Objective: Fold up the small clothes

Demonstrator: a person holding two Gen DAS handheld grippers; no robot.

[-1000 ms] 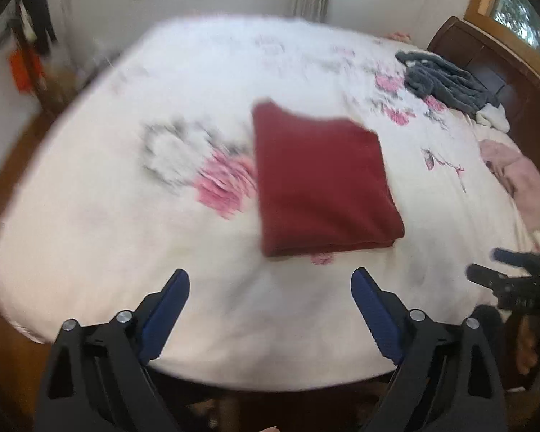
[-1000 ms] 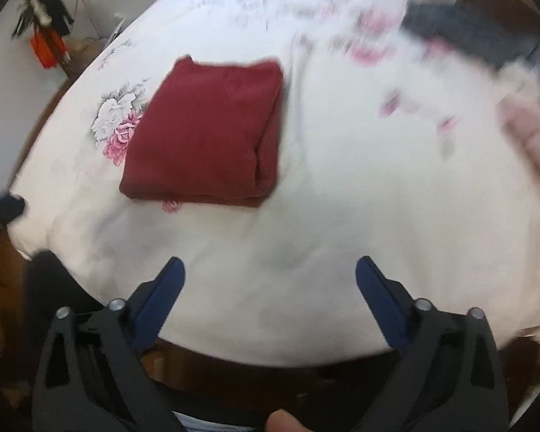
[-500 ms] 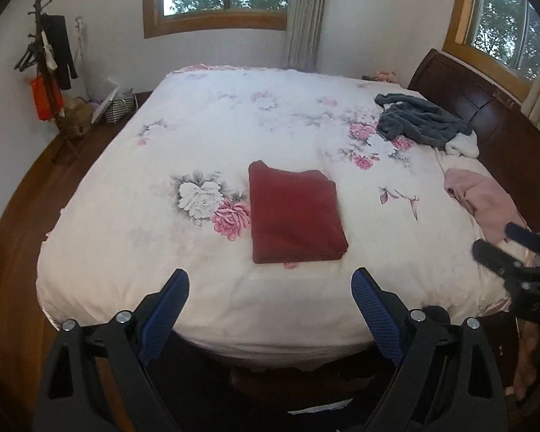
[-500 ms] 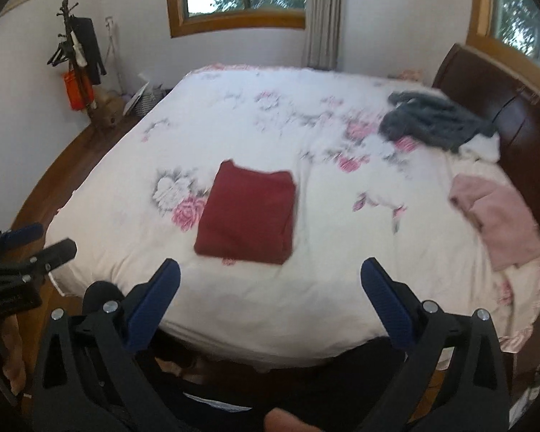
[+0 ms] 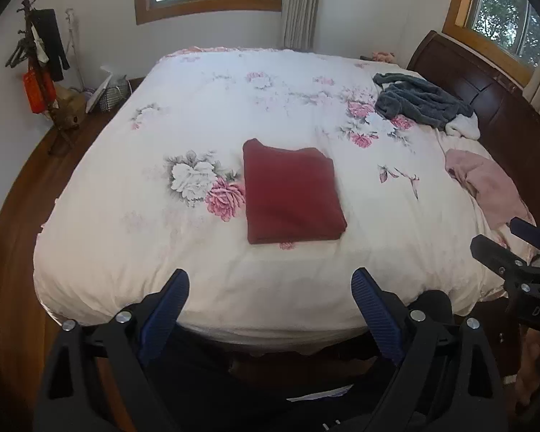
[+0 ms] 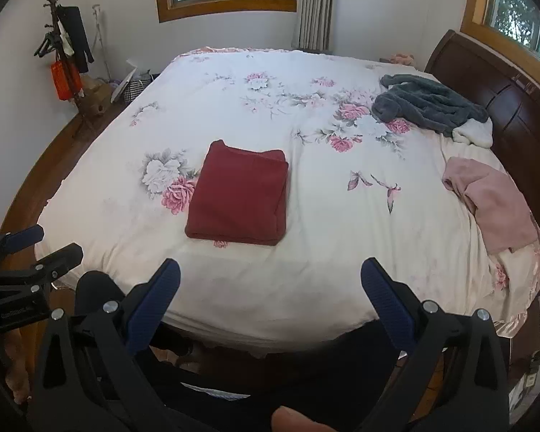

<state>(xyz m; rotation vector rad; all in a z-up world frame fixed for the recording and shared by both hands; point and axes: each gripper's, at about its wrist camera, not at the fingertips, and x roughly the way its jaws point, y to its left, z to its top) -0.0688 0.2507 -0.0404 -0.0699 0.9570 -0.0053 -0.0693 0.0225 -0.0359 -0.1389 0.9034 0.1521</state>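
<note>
A dark red garment (image 5: pixel 291 194) (image 6: pixel 239 196) lies folded into a neat rectangle on the white floral bed cover (image 5: pixel 234 115) (image 6: pixel 216 108), near the foot of the bed. My left gripper (image 5: pixel 270 286) hangs open off the foot of the bed, well short of the garment, with nothing between its blue pads. My right gripper (image 6: pixel 270 275) is open and empty too, held back the same way. Each gripper shows at the edge of the other's view: the right gripper (image 5: pixel 518 248) at the right side, the left gripper (image 6: pixel 28 248) at the left side.
A crumpled grey fleece garment (image 5: pixel 417 102) (image 6: pixel 428 104) and a pink garment (image 5: pixel 486 183) (image 6: pixel 493 198) lie on the bed's right side by the dark wooden headboard (image 5: pixel 486 93). A coat stand (image 5: pixel 36 61) and baskets stand at the left wall.
Both grippers have pulled back and up from the bed, so the folded red garment looks smaller and farther. The garment has not moved. Both stayed open.
</note>
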